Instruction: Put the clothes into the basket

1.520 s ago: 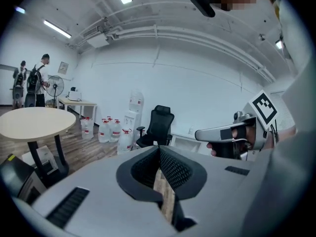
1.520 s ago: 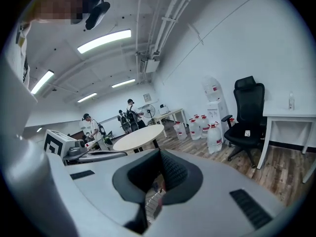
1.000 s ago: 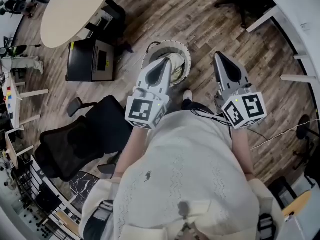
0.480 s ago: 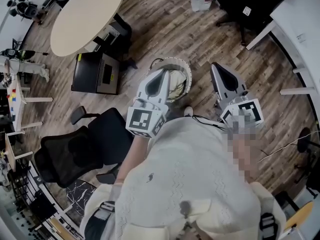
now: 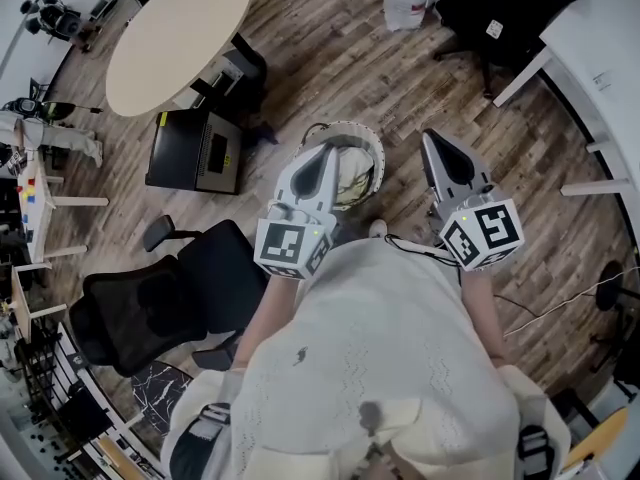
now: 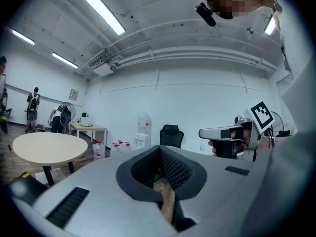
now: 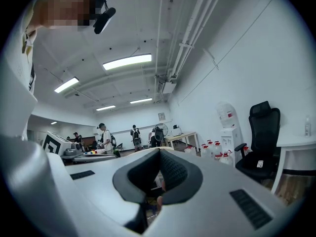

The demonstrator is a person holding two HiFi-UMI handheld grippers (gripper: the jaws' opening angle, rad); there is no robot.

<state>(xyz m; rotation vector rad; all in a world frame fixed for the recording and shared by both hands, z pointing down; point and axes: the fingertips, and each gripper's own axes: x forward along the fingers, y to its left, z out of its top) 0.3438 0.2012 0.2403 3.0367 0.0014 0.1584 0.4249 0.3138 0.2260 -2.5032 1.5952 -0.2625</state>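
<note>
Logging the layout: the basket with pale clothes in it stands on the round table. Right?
No. The basket with pale clothes in it stands on the wooden floor, not on the round table; the head view shows this.

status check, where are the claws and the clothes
Left claw shut, empty, over the basket. Right claw shut, empty, beside it. Pale clothes lie in the basket. Black chair off to the side.
</note>
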